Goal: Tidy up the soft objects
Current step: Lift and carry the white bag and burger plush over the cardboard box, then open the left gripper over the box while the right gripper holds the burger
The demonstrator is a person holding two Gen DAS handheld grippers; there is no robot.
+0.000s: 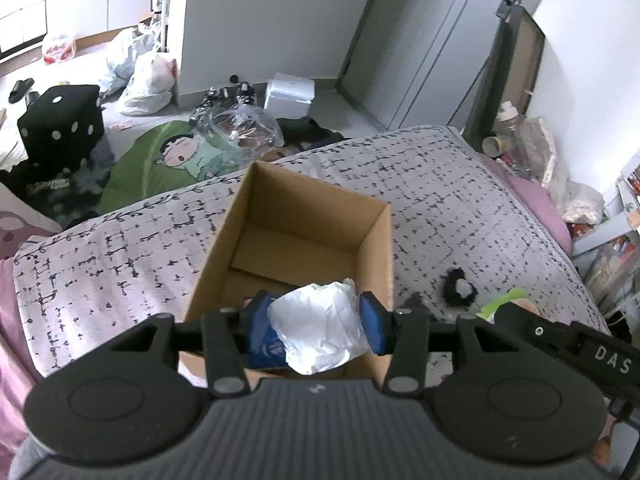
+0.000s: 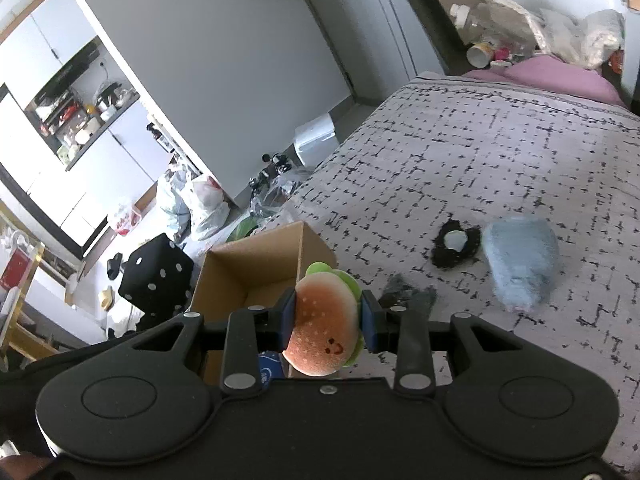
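Claw on my left (image 1: 316, 320) pinches crumpled white paper (image 1: 320, 330) directly above the cardboard box (image 1: 280, 216); right claw (image 2: 328, 320), gripping the burger plush (image 2: 324, 328), sits beside its rim.

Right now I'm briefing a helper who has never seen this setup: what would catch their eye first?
Probably the hamburger plush pinched between the right gripper fingers, just beside the open cardboard box on the patterned bedspread. Next, the crumpled white wad clamped in the left gripper over the box's opening. On the bedspread beyond lie a black scrunchie and a pale blue soft item.
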